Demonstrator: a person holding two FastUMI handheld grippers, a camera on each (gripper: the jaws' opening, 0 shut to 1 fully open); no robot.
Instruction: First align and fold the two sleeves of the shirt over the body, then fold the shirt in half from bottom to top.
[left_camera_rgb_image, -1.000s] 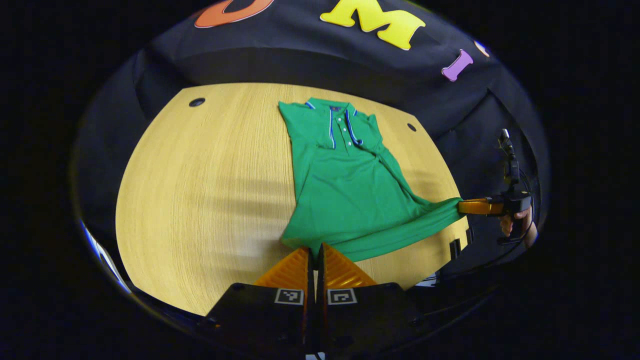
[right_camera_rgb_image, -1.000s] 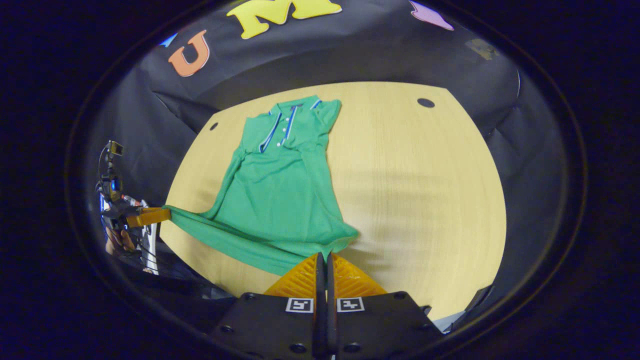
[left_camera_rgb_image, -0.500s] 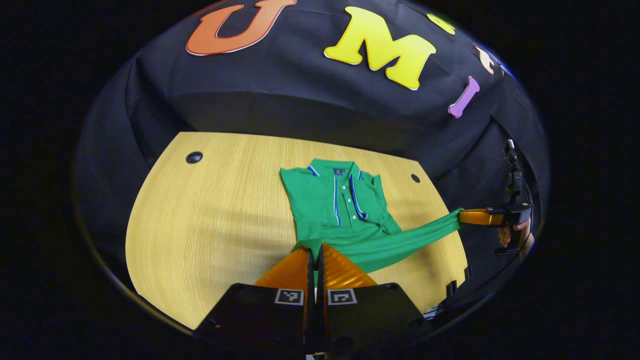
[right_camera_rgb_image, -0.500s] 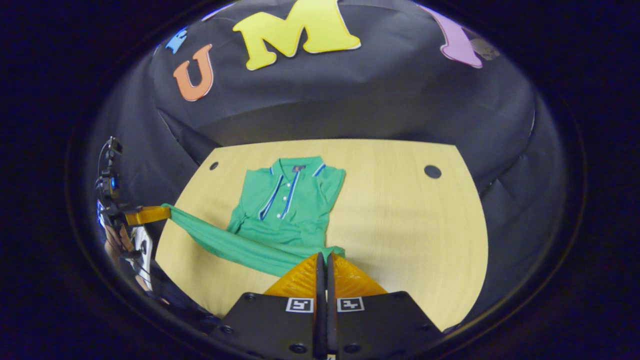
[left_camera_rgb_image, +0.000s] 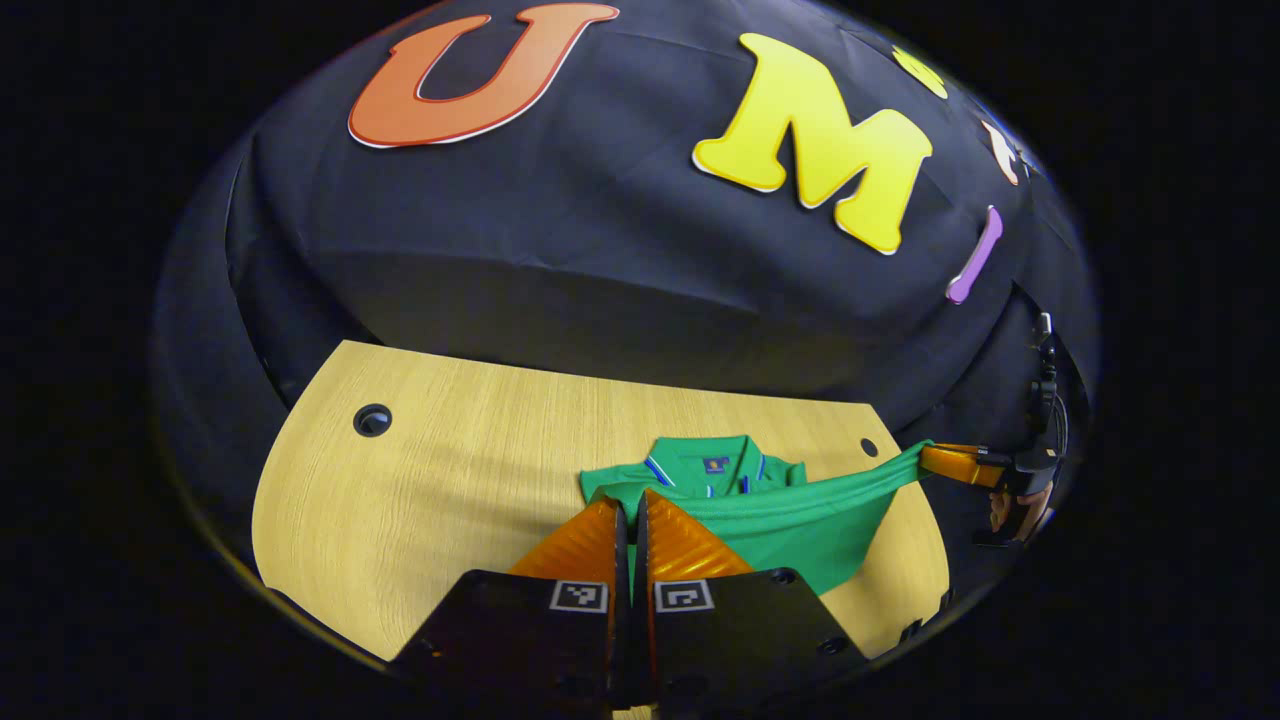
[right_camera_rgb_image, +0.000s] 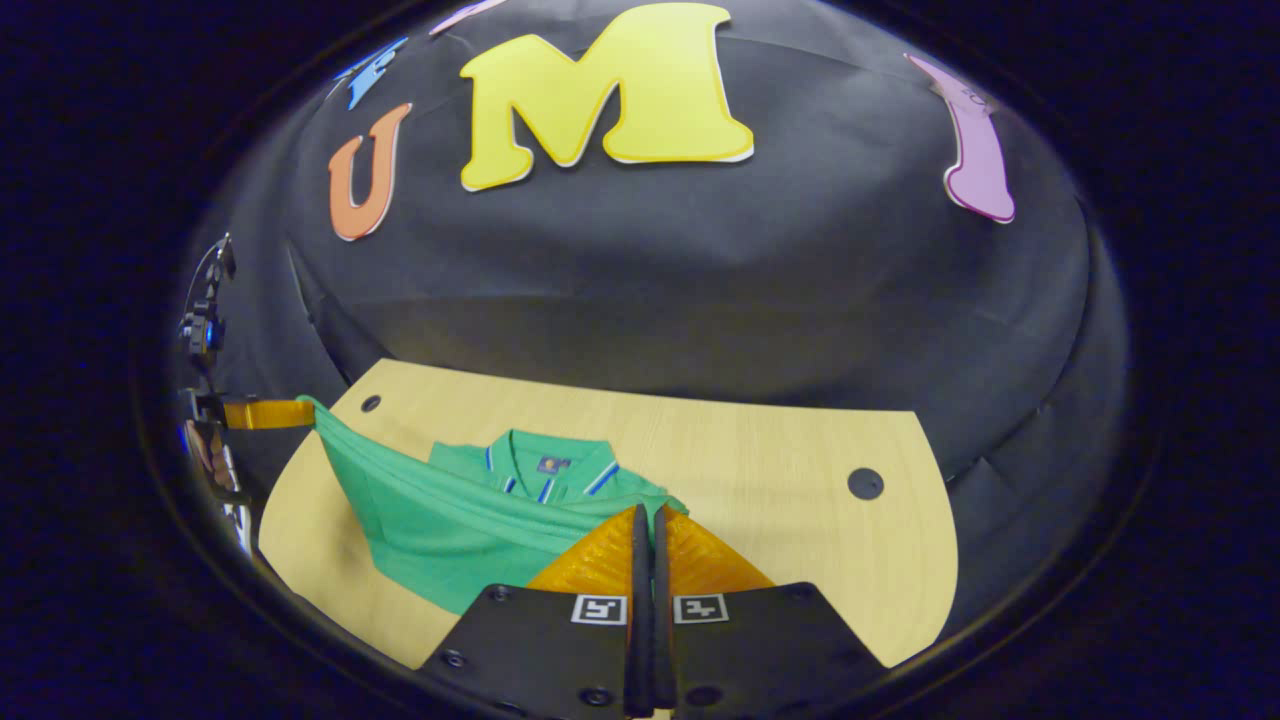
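**Hem lifted, both grippers clamped**

Now, my left gripper (left_camera_rgb_image: 632, 515) has its two fingers pressed together on a corner of the green shirt (left_camera_rgb_image: 790, 525); the cloth comes straight out from between the fingertips and runs away to the right. My right gripper (right_camera_rgb_image: 650, 525) is likewise pinched tight on the other hem corner, with the fabric leaving the tips and stretching off to the left. Between the two grips the hem hangs as a taut band above the wooden table (left_camera_rgb_image: 450, 470), the slack cloth drooping below it. Just beyond the band the collar (right_camera_rgb_image: 545, 462) and placket lie flat on the table at the far side. In the left gripper view, a hand (left_camera_rgb_image: 1015, 505) holds the right gripper at the far right edge.
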